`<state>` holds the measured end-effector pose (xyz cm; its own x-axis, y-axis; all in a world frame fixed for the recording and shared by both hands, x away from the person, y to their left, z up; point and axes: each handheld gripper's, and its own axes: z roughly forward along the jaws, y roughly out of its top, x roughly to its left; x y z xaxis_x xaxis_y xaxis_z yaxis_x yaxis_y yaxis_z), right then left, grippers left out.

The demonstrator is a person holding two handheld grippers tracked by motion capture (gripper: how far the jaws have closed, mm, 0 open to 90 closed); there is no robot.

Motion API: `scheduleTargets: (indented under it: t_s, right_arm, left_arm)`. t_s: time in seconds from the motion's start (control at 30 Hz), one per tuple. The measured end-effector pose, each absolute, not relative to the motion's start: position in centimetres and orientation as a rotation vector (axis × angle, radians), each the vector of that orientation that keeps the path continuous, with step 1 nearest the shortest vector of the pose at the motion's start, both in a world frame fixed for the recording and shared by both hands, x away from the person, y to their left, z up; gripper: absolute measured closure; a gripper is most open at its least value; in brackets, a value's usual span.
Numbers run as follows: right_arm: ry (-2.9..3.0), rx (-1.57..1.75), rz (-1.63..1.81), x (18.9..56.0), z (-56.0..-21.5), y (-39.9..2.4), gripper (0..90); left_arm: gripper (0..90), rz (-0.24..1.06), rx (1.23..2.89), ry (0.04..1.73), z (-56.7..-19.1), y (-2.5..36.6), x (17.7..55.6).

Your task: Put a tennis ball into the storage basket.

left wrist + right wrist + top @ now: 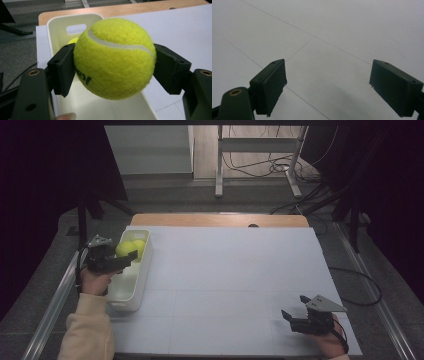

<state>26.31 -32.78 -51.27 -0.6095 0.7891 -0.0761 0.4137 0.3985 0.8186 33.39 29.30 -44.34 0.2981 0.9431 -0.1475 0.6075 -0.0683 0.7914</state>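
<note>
Left hand-held gripper [113,72] clamps tennis ball [113,58] over bin [58,23] (right hand-held gripper [328,86] wide apart, empty)

A white-topped table [230,280] (wooden far edge) bears a cream bin [131,287] at its left edge.
</note>
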Motion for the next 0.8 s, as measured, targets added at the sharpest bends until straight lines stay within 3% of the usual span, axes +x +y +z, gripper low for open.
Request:
scheduleTargets:
  t_s: [0.5, 0.67, 0.8]
  right_arm:
    - [2.203, 1.02, 1.095, 26.27, -51.25, -32.75, 14.6]
    - [2.205, 1.018, 1.094, 26.26, -51.26, -32.72, 14.5]
    - [2.205, 1.019, 1.094, 26.26, -51.25, -32.72, 14.6]
  left_arm:
    - [24.9, 0.506, 1.799, 1.434, -44.67, 29.41, 33.66]
    - [12.0, 0.537, 1.773, 1.44, -44.3, 29.45, 33.56]
    - [10.0, 0.537, 1.766, 1.402, -44.03, 29.09, 33.31]
